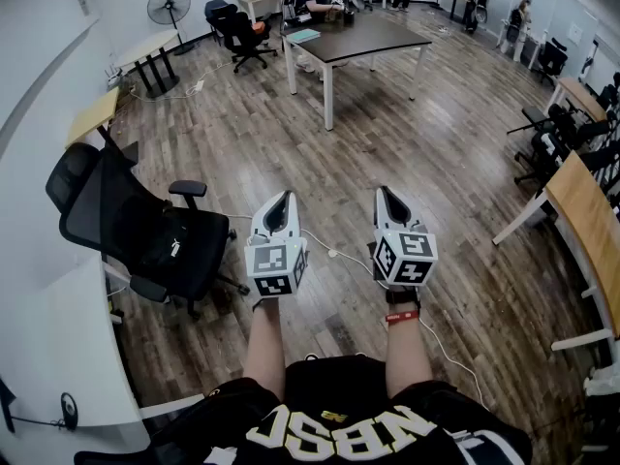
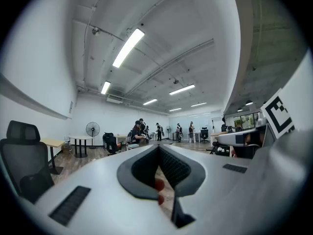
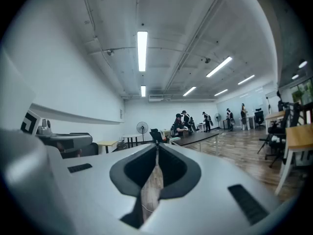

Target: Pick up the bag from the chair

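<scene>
A black office chair [image 1: 116, 223] stands on the wood floor at the left of the head view, and a black bag [image 1: 170, 247] with a small white tag lies on its seat. My left gripper [image 1: 283, 200] is held above the floor to the right of the chair, well apart from the bag. Its jaws are shut with nothing between them. My right gripper [image 1: 387, 194] hangs beside it, farther right, also shut and empty. In the left gripper view the chair [image 2: 22, 155] shows at the far left, beyond the closed left gripper [image 2: 159, 148]. The right gripper [image 3: 157, 148] points down the room.
A white cable [image 1: 334, 252] runs across the floor under the grippers. A white counter [image 1: 58, 356] lies behind the chair. A dark table [image 1: 358, 42] with people stands far ahead, a fan [image 1: 170, 6] at the back left, and wooden desks [image 1: 591, 211] along the right.
</scene>
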The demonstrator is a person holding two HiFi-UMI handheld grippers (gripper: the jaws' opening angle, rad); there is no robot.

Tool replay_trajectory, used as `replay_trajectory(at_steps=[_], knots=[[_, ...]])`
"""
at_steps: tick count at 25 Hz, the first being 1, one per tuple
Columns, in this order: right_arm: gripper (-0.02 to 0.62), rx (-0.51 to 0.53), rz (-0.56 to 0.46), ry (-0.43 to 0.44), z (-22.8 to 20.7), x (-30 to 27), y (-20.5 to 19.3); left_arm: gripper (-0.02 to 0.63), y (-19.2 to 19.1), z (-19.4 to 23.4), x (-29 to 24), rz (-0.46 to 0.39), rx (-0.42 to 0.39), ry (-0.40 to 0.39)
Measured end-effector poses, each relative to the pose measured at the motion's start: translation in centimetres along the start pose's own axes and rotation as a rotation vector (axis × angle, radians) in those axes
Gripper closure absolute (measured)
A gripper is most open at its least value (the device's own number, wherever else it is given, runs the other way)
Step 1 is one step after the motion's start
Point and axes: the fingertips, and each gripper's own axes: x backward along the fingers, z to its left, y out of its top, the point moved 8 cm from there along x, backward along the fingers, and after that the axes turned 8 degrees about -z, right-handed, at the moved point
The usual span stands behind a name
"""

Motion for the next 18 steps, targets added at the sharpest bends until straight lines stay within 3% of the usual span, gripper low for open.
replay_trajectory(at_steps=[6,9,13,18], knots=[[0.584,-0.025,0.034,0.048,6.0,-3.3,-2.1,0.589,-0.1,6.7,2.4,0.005,-0.02,0.045],[0.584,-0.071,0.065,0.095,8.8,-5.0,-4.0,0.589,-0.8,10.1,4.5,0.014,-0.007,0.116],[0.586,-0.146,0.099,0.207,13.5,-9.2,-6.4,0.589,-2.6,14.6,6.6,0.041,0.012,0.258],[0.586,-0.159,0.136,0.425,19.0,-15.5,-7.2,0.589,-2.2,18.8,6.9,0.028,-0.007,0.435]])
